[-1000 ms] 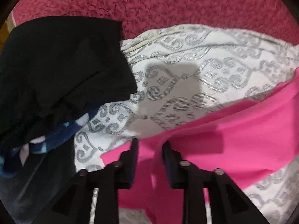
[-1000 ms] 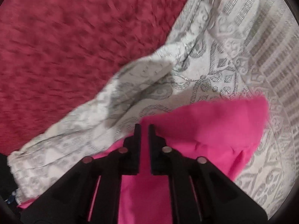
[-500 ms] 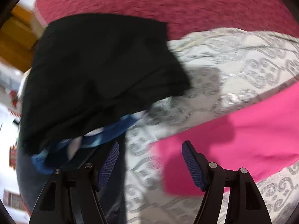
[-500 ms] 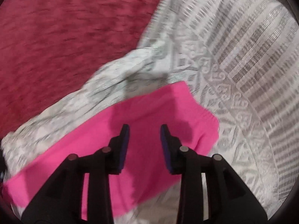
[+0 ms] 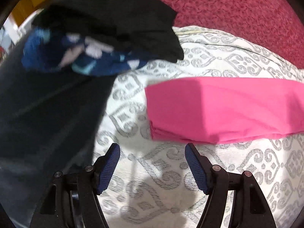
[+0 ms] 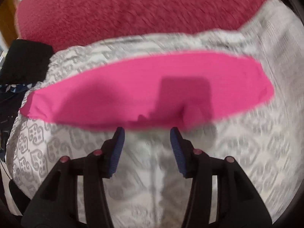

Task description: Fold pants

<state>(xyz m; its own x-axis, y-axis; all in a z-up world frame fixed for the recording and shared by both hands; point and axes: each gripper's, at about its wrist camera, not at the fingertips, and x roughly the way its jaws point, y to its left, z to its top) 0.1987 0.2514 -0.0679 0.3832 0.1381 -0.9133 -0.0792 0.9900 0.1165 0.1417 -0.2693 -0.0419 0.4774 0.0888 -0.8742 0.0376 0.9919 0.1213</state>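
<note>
The pink pants (image 5: 226, 110) lie folded into a long flat strip on the white quilt with a grey scroll pattern (image 5: 171, 180), just ahead of both grippers and crosswise to their fingers. The left gripper (image 5: 153, 168) is released, its blue-padded fingers (image 5: 109, 168) spread wide over bare quilt, short of the strip's near-left corner and holding nothing. The right gripper (image 6: 147, 151) is likewise spread and empty, its fingertips just short of the strip's near edge, where its shadow falls on the pink cloth. Ahead and to the left of the left gripper sits a pile of black garments (image 5: 114, 20) over a blue patterned cloth (image 5: 79, 57). Beyond the quilt lies a crimson fuzzy blanket (image 6: 133, 9).
</note>
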